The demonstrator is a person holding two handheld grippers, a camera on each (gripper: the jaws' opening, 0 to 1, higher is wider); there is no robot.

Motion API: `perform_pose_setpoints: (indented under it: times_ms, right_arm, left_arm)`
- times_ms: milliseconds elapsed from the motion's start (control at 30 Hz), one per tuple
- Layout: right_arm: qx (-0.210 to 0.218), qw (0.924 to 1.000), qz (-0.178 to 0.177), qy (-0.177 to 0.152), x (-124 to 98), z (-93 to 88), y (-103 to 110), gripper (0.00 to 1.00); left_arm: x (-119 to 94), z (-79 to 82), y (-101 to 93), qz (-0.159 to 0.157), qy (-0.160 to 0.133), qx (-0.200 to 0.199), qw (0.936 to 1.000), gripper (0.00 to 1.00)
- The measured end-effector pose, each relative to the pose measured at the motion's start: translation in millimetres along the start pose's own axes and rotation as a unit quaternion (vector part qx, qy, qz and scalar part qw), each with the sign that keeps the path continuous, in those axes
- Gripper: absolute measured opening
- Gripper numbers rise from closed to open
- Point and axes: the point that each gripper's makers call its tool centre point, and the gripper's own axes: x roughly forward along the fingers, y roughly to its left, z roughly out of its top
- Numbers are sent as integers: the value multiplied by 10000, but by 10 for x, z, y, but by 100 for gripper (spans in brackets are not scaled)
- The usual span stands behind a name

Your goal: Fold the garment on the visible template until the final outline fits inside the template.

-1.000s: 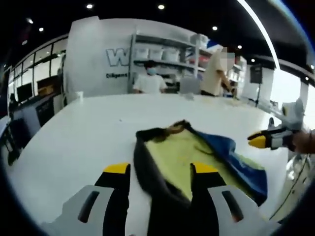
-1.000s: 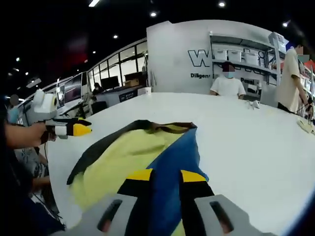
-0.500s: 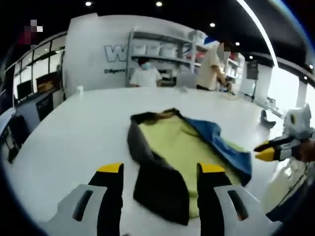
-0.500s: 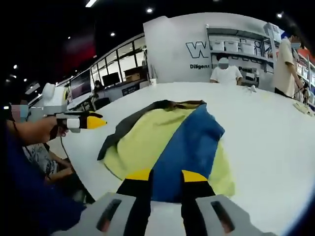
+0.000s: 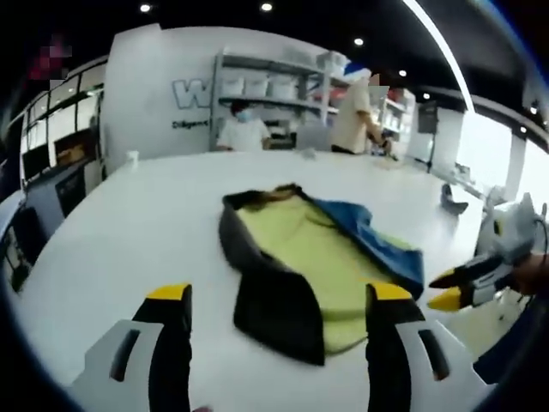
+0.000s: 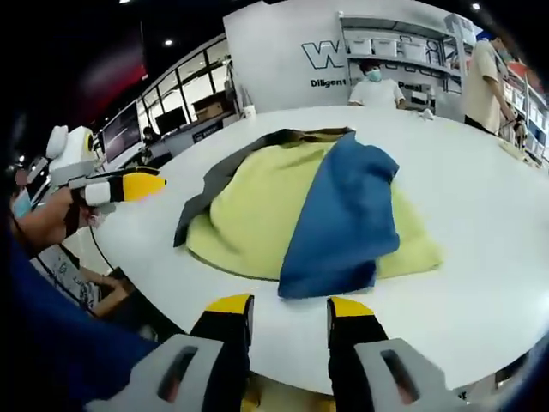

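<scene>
A garment (image 5: 300, 257) lies flat on the white table (image 5: 129, 232): yellow body, dark grey sleeve (image 5: 257, 296) along its left side, blue sleeve (image 6: 343, 210) folded across the yellow body (image 6: 257, 215). My left gripper (image 5: 280, 296) stands open just short of the garment's near edge, nothing between its jaws; it also enters the right gripper view as the left gripper (image 6: 129, 184). My right gripper (image 6: 290, 305) is open at the table's edge, a little short of the blue sleeve's end. It reaches into the left gripper view as the right gripper (image 5: 450, 287).
The table's rounded edge (image 6: 412, 360) runs just under my right jaws. Two people (image 5: 243, 129) (image 5: 352, 116) are at the shelves (image 5: 274, 86) behind the far side. A small white cup (image 5: 131, 159) stands at the far left of the table.
Both grippers have drawn back from the garment and their jaws have spread wider. The dark sleeve and the blue sleeve, earlier between the jaws, now lie loose on the garment.
</scene>
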Motion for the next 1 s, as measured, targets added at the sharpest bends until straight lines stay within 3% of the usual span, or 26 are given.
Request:
perform_pose_setpoints:
  times_ms: [267,433,700,800,1000]
  right_arm:
    - [396,9986,-353,-63,140,-30,-8,26]
    - [600,9970,-477,-97,172,-16,-11,21]
    - [847,9942,-647,-159,201,4,-52,13]
    - [893,9937,-666,-142,197,9,-49,0]
    - [1038,9927,-571,-222,152,89,-94,0]
  left_arm:
    - [-174,-21,61,-29,-26,211,9998,85]
    - [-244,-27,110,-81,-55,229,9997,99]
    - [-350,-100,197,-140,139,344,9992,99]
    - [-365,-110,257,-88,141,342,9993,99]
    - [-342,-137,356,-24,182,271,9995,99]
